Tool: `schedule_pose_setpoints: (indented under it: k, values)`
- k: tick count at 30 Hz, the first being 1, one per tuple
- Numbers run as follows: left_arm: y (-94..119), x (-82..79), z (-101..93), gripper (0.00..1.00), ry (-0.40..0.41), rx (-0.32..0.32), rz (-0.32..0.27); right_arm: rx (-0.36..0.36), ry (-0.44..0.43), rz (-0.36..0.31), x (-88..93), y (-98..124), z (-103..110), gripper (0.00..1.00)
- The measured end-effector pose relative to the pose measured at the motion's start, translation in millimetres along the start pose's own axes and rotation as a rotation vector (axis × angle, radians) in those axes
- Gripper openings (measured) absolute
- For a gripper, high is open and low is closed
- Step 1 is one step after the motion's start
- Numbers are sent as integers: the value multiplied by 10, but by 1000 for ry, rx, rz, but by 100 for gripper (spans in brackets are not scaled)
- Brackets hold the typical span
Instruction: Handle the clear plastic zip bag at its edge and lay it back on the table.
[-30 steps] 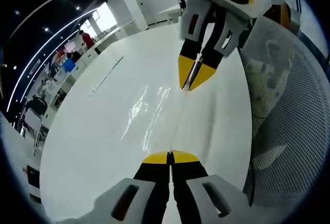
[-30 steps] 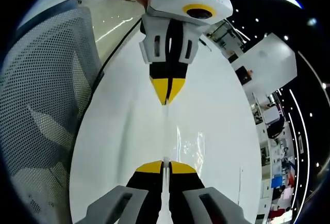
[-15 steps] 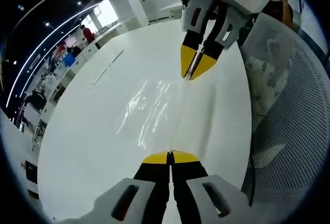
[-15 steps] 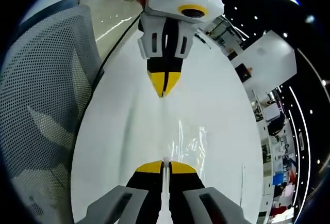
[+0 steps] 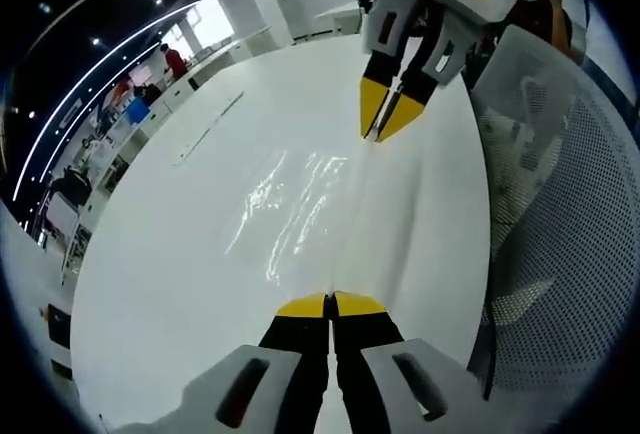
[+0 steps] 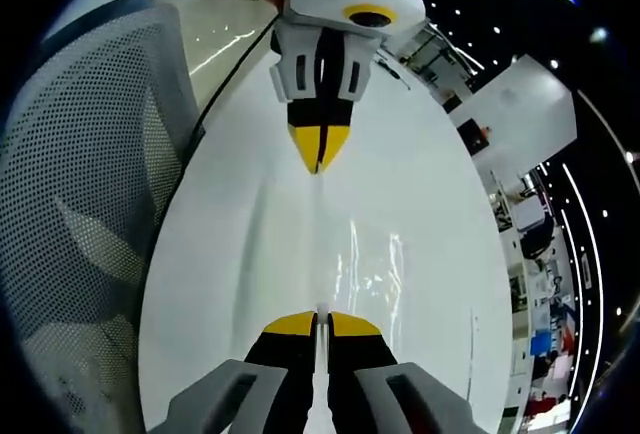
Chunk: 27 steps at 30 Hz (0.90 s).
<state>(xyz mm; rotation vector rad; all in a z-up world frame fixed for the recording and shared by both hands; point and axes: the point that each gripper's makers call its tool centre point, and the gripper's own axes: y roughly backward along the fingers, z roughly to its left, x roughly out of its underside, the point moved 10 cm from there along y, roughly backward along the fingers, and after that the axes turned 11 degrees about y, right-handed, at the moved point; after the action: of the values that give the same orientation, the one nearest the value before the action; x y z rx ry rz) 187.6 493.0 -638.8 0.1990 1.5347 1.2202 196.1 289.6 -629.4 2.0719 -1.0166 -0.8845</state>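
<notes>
Left gripper (image 5: 330, 304) is clamped shut on one end of the bag's edge, its yellow tips pressed together with the film between them. Opposite it, in the left gripper view, my right gripper (image 5: 388, 112) sits at the far side of the table (image 5: 170, 284), jaws likewise closed on the other end of that same edge. The right gripper view gives the mirror of this: my own tips (image 6: 318, 322) pinched on a thin ridge of plastic, the left gripper (image 6: 319, 147) facing me from the far end.

The bag (image 5: 300, 204) is hard to read (clear film on a white top), but the glare streaks and the taut crease running from one pair of tips to the other show it stretched between the two grippers, hanging low over the table. I cannot tell whether its lower part is touching the surface.

Compared with a second ago, the opposite gripper looks smaller and further off in both views, and the glare has spread wider. I read that as my hands drawing apart, pulling the edge straight and the film flatter.

For the task, that suggests the handling is largely done and the lay-down remains. I judge the next step is to lower both ends evenly, then release. A mesh chair back (image 5: 570, 254) stands just beside the table edge, near my right gripper's side.
</notes>
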Motion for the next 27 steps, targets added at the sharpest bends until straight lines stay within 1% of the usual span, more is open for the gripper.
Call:
schedule_pose_setpoints:
  k: [15,27]
  values:
    - [26,41,40,0,7,-6,4,-1,-7,10,55,25,12,0]
    - [-13,95,58,0,10,-6,9,-6,-3,11,46,43,37,0]
